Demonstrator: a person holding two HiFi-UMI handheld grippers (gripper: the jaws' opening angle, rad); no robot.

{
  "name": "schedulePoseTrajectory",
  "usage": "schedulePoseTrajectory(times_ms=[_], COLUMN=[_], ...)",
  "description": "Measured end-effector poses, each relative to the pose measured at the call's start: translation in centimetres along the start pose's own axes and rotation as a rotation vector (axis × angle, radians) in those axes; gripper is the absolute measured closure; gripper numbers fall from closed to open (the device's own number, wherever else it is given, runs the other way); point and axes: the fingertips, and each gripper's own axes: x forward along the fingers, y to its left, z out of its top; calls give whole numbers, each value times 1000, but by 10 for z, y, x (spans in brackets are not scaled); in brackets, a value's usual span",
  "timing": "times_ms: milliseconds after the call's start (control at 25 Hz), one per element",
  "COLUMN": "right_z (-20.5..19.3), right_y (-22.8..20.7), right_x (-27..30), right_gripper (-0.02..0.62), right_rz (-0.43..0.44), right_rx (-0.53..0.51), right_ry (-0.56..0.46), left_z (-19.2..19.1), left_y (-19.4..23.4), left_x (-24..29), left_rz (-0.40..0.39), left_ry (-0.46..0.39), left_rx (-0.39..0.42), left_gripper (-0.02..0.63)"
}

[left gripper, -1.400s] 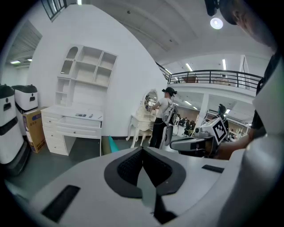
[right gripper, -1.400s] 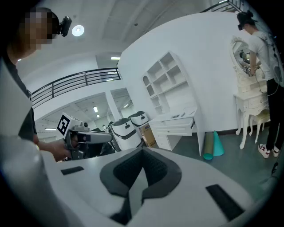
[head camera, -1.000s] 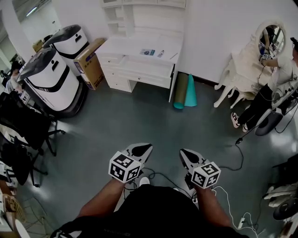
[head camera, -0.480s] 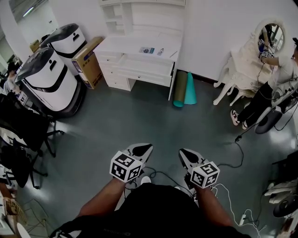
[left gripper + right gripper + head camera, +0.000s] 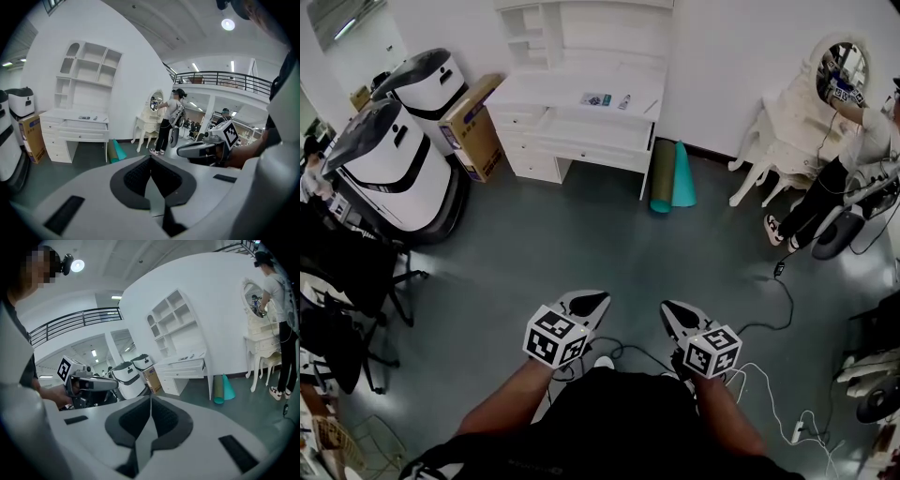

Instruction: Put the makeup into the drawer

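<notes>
Left gripper [image 5: 587,302] and right gripper [image 5: 674,312] closed on nothing, far short of the makeup [image 5: 598,99]

We carry them side by side, nothing to grip yet: the makeup lies far ahead on the counter [image 5: 546,94], above the drawer [image 5: 581,131] (seemingly pulled out). Bare floor [image 5: 581,234] lies ahead, with mats [image 5: 672,176] ahead-right and a box [image 5: 473,122] ahead-left.

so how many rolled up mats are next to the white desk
2: a dark green rolled mat beside the right end of the white desk, and a teal rolled mat touching its far side. None looks hidden.
</notes>
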Motion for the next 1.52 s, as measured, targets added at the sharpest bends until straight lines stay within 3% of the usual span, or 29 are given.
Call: schedulePoseTrajectory(times_ms=[520,1040,1280,1520], right_z=[2,28,59,101], right_y=[12,-14,-43,-102], right_x=[38,102,146,184], right_gripper=[568,568,567,567], right_rz=[-18,51,87,95], right_rx=[6,6,6,23], right_ry=[30,44,28,17], left_z=[-12,-5,19,69], left_y=[44,105,145,182], left_x=[-13,-5,21,80], left_rz=[8,106,142,113], left_ry=[4,2,9,6], left_rx=[-35,-69,-68,-109], left_gripper=[597,597,597,597])
